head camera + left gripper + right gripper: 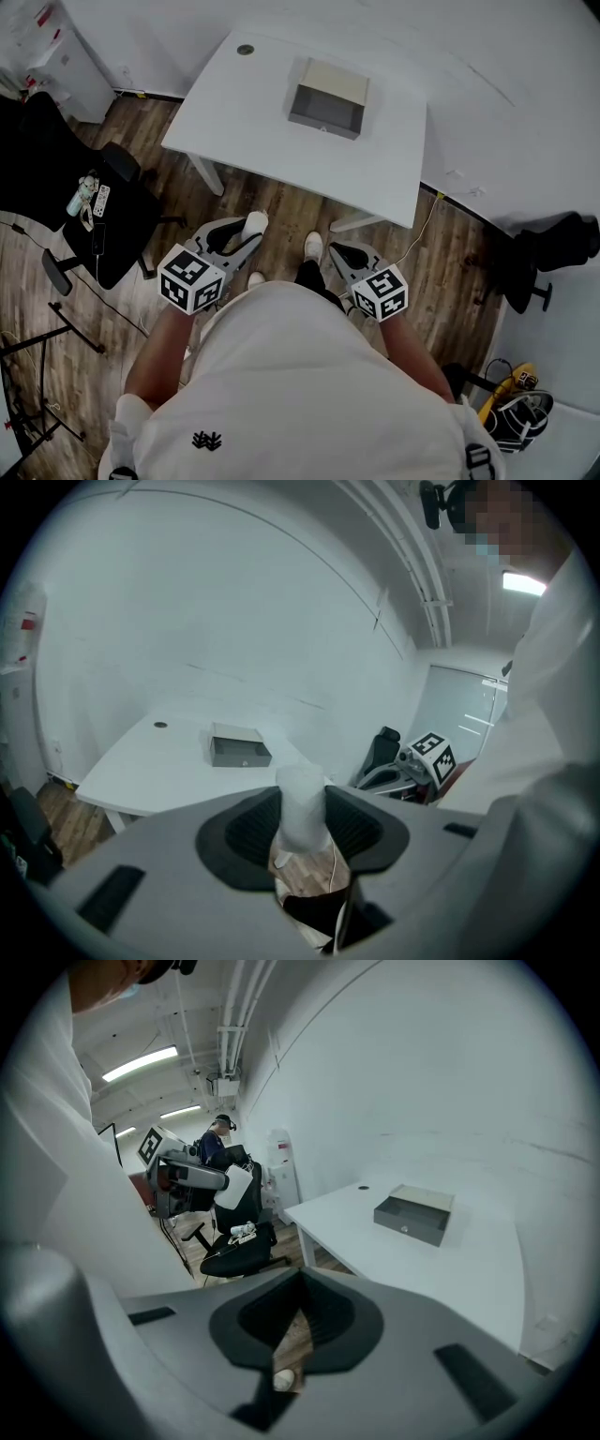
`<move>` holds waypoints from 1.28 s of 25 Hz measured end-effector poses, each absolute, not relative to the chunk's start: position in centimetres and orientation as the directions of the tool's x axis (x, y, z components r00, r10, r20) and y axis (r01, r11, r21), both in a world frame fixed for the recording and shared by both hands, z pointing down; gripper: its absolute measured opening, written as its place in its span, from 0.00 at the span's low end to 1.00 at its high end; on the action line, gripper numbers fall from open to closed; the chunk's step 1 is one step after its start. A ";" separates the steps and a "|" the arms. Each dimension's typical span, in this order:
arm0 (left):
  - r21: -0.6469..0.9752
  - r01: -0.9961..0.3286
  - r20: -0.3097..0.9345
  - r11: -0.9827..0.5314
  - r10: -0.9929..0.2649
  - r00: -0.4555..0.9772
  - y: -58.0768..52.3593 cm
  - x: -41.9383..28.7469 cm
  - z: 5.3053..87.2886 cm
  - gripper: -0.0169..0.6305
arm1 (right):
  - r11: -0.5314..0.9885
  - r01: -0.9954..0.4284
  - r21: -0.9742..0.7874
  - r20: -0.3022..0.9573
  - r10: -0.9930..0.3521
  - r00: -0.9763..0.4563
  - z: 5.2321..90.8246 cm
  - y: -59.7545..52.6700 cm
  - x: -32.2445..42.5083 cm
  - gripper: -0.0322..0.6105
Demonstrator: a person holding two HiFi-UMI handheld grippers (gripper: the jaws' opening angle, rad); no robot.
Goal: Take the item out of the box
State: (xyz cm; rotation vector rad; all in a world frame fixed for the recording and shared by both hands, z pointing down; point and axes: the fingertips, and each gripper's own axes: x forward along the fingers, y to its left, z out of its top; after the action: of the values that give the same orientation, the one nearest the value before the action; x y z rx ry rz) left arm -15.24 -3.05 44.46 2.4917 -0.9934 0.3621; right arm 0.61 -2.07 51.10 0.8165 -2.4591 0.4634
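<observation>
Head view: person in a white shirt stands on wood floor facing a white table; the torso hides most of both arms. The grey box sits open on the table, well apart from both tools. Left gripper is clamped on the white item, so the item is out of the box and up in the air in front of the person. Right gripper is near a white shoe. A black office chair on the left has small white things on its seat, a second dark chair stands on the right, and yellow-black gear lies bottom right. Left gripper view: the pale translucent item stands upright between the jaws, which press on it from both sides; it covers part of the table's near edge. The box is beyond it on the tabletop, and the right gripper is off to the side. Right gripper view: jaws together with only a thin slit showing floor and the shoe, nothing gripped. Table and box are ahead to the right, the office chair to the left, and another person is far back.
</observation>
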 end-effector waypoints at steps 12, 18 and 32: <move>0.293 -0.705 0.374 -0.646 -0.601 0.707 -2.6 -15.8 44.1 0.27 | 0.779 -0.611 -0.141 0.556 -0.449 -0.700 50.8 -2.1 -0.2 0.06; 0.295 -0.698 0.376 -0.652 -0.593 0.712 -2.7 -15.4 44.1 0.27 | 0.779 -0.611 -0.142 0.558 -0.447 -0.700 50.9 -2.2 -0.2 0.06; 0.301 -0.692 0.386 -0.656 -0.580 0.717 -2.5 -15.4 44.4 0.27 | 0.778 -0.610 -0.150 0.567 -0.438 -0.698 51.3 -1.9 -0.4 0.06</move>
State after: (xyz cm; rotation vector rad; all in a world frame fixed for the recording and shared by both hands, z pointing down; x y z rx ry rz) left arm -15.35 -2.54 44.42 2.4940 -0.9774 0.3577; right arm -0.37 -1.94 51.29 0.7828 -2.4548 0.4485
